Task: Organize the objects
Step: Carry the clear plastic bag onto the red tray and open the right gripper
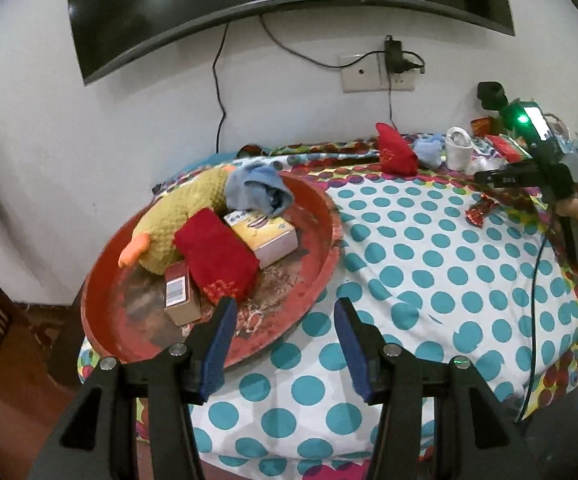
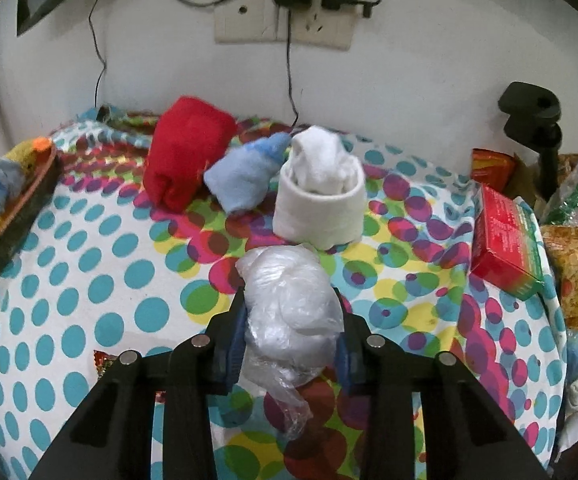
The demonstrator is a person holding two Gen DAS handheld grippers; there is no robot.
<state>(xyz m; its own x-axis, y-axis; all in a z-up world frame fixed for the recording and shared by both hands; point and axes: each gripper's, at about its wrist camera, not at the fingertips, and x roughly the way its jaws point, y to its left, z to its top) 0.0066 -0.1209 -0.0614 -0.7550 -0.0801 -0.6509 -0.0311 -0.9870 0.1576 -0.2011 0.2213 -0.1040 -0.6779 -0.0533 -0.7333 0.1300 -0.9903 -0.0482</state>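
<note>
Clear plastic bag (image 2: 289, 320) clamped between the right tongs (image 2: 289, 344); left tongs (image 1: 285, 344) apart, empty, beside red tray (image 1: 321, 272).

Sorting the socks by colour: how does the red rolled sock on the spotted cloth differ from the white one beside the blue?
The red sock lies tipped on its side, a closed bundle; the white sock stands upright, its cuff folded outward like a cup. The red sock sits left of the blue sock, the white sock right of it. Both are rolled and rest on the cloth, ungripped.
</note>
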